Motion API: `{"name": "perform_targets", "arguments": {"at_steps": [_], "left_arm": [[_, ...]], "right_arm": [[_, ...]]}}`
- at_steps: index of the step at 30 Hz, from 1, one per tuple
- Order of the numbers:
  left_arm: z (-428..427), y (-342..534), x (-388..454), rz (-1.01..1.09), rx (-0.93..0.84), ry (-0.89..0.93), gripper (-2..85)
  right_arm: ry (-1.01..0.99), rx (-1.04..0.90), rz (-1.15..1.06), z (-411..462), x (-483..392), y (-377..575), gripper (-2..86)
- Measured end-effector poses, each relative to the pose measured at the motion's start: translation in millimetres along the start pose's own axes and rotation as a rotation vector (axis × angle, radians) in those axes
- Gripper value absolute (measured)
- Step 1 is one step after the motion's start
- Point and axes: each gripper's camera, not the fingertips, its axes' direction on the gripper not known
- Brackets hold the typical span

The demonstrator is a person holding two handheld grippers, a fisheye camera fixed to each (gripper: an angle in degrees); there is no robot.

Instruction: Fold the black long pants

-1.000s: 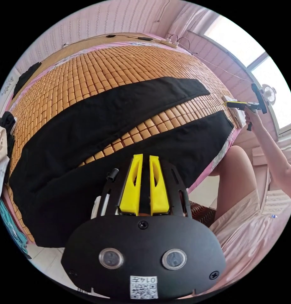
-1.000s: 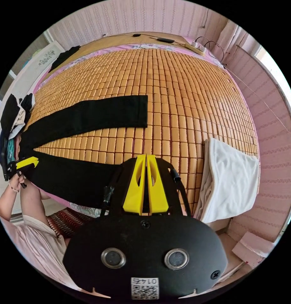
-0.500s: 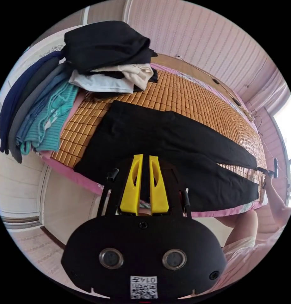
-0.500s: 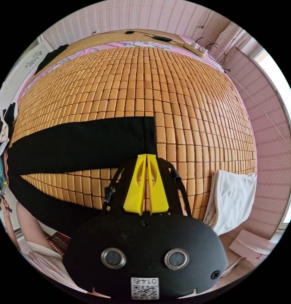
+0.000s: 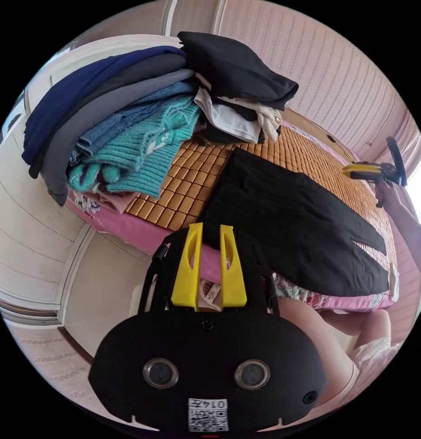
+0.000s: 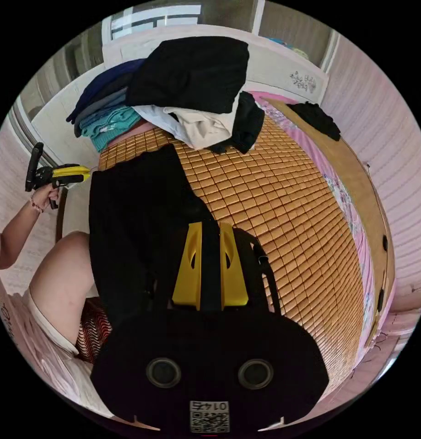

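Left gripper view: yellow-jawed left gripper [image 5: 208, 267], jaws apart, empty, hovering off black long cloth pants [image 5: 288, 224] waist corner at 12 o'clock. Better to close squarely on both layers there. Yellow-jawed right gripper [image 6: 210, 267], jaws parted above pants, gripping nothing.

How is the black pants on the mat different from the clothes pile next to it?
The black pants lie spread flat in one layer on the bamboo mat; the clothes pile is heaped high. The pants are all black; the pile mixes teal, navy, grey, white and black. The pants stretch long along the mat's near edge; the pile sits bunched at one end. Both rest on the mat.
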Motion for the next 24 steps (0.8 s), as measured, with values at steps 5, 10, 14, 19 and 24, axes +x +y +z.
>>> {"name": "perform_targets", "arguments": {"at_steps": [5, 10, 14, 19, 24], "left_arm": [[20.7, -4.8, -13.7, 0.071, -0.088, 0.024, 7.0], [26.4, -0.9, -25.4, 0.133, -0.080, 0.061, 4.8], [21.1, 1.8, -25.8, 0.165, -0.064, 0.060, 0.1], [22.8, 4.9, -29.5, 0.135, -0.070, 0.038, -0.7], [13.1, 4.5, -39.3, 0.054, -0.047, 0.058, 0.0]], "right_arm": [[-0.026, -0.090, -0.090, 75.1, -53.3, -118.6, 7.7], [0.009, -0.205, -0.101, 129.3, -68.3, -165.3, 6.5], [0.040, -0.174, -0.146, 122.3, -73.5, -175.7, 0.2], [0.129, -0.184, -0.216, 128.7, -91.8, -183.0, 0.2], [0.120, -0.052, -0.142, 79.4, -84.7, -159.9, 6.0]]}}
